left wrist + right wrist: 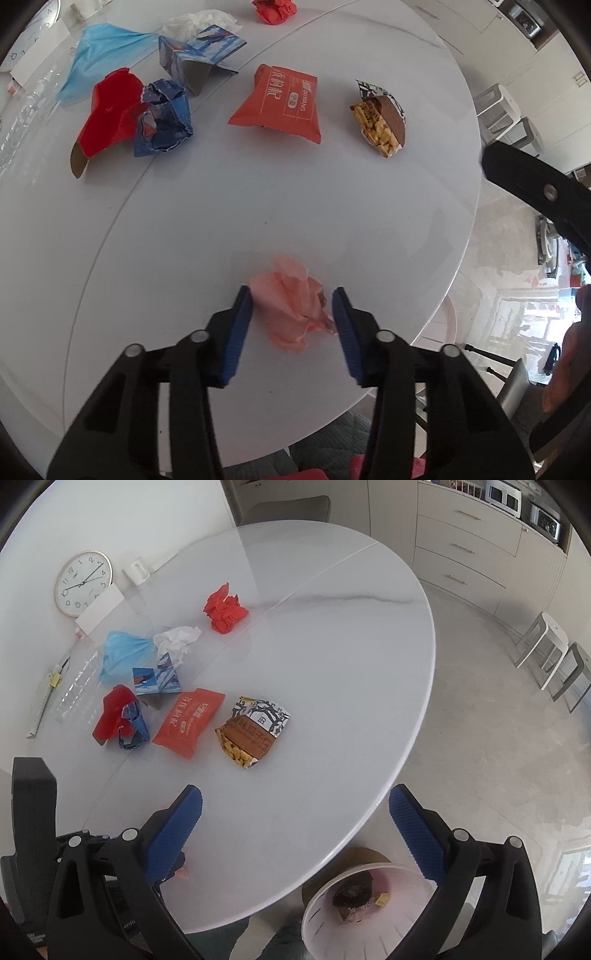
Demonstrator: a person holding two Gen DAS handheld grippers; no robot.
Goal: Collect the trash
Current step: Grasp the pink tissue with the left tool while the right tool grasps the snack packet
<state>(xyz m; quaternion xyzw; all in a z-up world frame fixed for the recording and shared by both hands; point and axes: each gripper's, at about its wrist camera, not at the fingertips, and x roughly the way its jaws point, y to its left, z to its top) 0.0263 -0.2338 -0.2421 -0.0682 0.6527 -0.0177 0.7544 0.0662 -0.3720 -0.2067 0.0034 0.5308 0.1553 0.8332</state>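
One crumpled pink paper napkin (295, 306) is lying between my left fingers (240, 325), which are clamping on it near the edge of the round white marble worktop (258, 206). My right fingers (413, 827) are standing apart, empty, over a white slotted bin (369, 915).

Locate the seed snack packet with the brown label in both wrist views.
Left wrist: seed snack packet sits upper right on the white table, right of the orange-red sachet.
Right wrist: same packet sits at centre, again right of the sachet.
Shared landmark: crumpled red paper ball at the far side.
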